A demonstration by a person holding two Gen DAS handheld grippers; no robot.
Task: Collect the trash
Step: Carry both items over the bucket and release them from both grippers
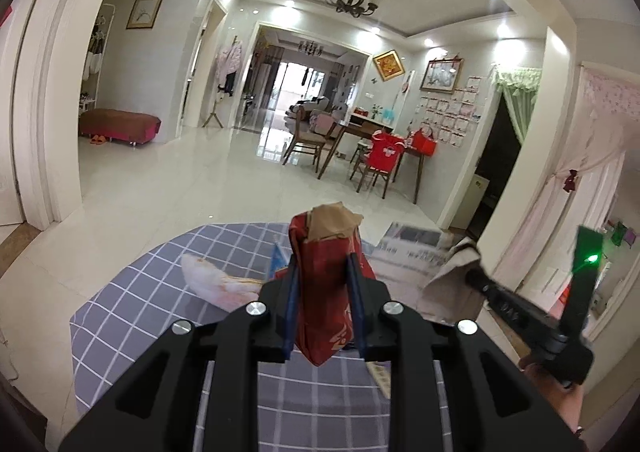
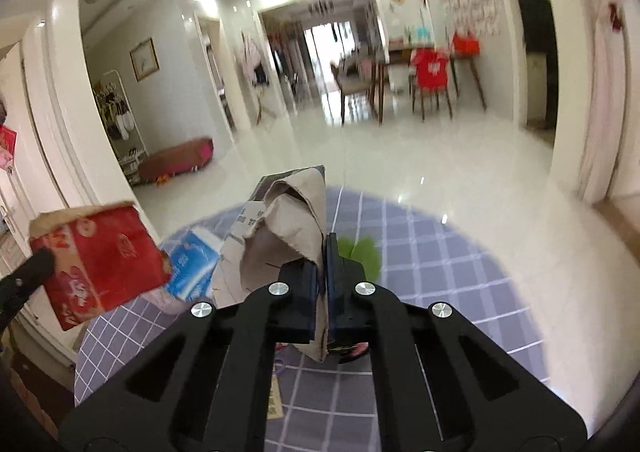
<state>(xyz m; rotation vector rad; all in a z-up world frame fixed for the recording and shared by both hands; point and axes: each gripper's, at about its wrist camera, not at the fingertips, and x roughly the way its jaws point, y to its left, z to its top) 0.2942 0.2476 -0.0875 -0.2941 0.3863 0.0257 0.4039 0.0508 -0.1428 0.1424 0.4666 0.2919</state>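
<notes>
checked cloth (image 1: 132, 292), glossy floor (image 1: 168, 180) (white tiles)

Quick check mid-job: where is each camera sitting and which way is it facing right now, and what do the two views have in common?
Left wrist: on the left gripper, looking forward over the checked cloth; its jaws clamp the red carton; right gripper at right.
Right wrist: on the right gripper, same direction; shut on brown paper; left gripper's finger at left.
Shared: carton, paper, cloth, dining table.
</notes>
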